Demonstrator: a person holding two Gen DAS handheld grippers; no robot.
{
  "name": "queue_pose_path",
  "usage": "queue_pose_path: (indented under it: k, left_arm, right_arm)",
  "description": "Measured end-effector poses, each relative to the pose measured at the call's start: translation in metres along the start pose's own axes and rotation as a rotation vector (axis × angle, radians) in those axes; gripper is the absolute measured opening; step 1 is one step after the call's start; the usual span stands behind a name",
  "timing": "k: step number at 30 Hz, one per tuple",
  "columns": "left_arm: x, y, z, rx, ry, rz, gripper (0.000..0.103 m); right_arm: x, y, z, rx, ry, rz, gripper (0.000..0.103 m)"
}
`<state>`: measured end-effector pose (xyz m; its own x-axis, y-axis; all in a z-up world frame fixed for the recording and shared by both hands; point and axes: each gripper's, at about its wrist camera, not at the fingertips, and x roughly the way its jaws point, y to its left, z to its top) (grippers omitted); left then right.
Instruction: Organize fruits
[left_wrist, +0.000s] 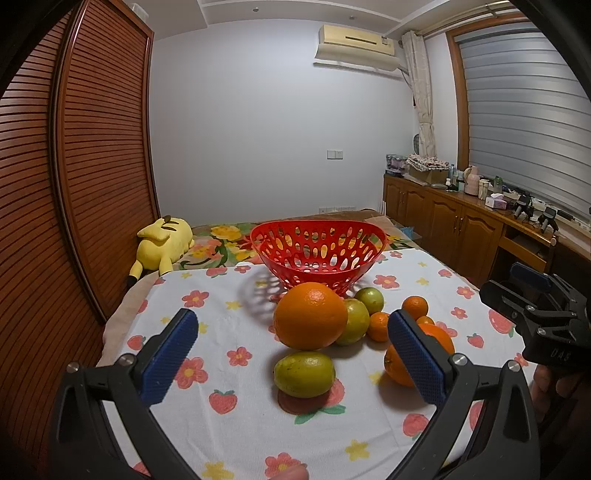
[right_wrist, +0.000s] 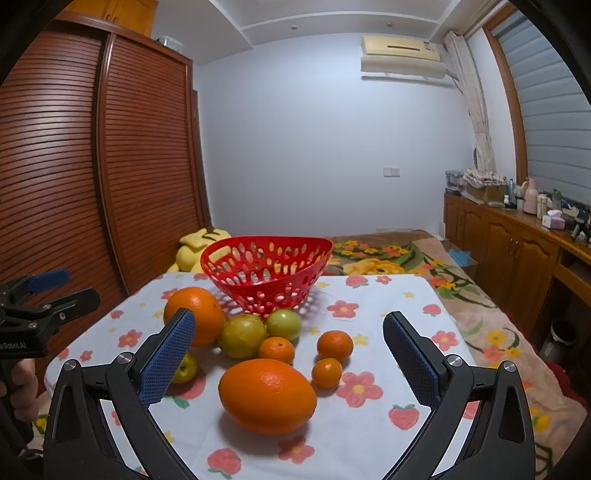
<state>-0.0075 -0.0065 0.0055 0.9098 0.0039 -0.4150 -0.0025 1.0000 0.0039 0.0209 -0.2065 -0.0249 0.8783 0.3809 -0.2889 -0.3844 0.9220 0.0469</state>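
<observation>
A red perforated basket (left_wrist: 258, 240) (right_wrist: 325, 245) stands empty at the back of the flowered cloth. In front of it lies a cluster of fruit. My left gripper (left_wrist: 292, 317) hovers open, with a big orange (left_wrist: 310, 315) and a yellow-green lemon (left_wrist: 304, 373) lying on the cloth ahead between its fingers. A second big orange (left_wrist: 441, 338) is partly hidden behind its right finger. My right gripper (right_wrist: 290, 319) is open over that oval orange (right_wrist: 267, 395), with three mandarins (right_wrist: 334, 345) and two green fruits (right_wrist: 242, 336) beyond. Neither gripper touches anything.
The white flowered cloth (right_wrist: 369, 295) covers a bed; its edges drop off left and right. A yellow plush toy (left_wrist: 162, 240) lies behind the basket at the left. A slatted wardrobe (left_wrist: 92, 166) lines the left, wooden cabinets (left_wrist: 443, 221) the right.
</observation>
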Motion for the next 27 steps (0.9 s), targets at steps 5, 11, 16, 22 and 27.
queue_pose_path:
  k: [5,11,16,22,27]
  left_arm:
    - [-0.002,-0.001,0.001,0.000,-0.002,-0.002,0.103]
    - [-0.007,0.001,0.005,0.001,-0.006,-0.006,0.103]
    - [-0.008,0.001,0.006,0.001,-0.012,-0.009,0.103]
    - [-0.009,0.001,0.005,0.001,-0.014,-0.009,0.103]
    - [-0.011,0.001,0.006,0.007,-0.022,-0.014,0.103]
  right_arm:
    - [0.000,0.001,-0.001,-0.002,0.003,0.002,0.103]
    - [-0.003,0.003,-0.001,-0.003,0.006,0.006,0.103]
    - [-0.004,0.004,-0.001,-0.002,0.006,0.006,0.103]
    - [-0.004,0.004,0.000,-0.003,0.007,0.008,0.103]
    - [-0.005,0.005,0.001,-0.008,0.004,0.004,0.103]
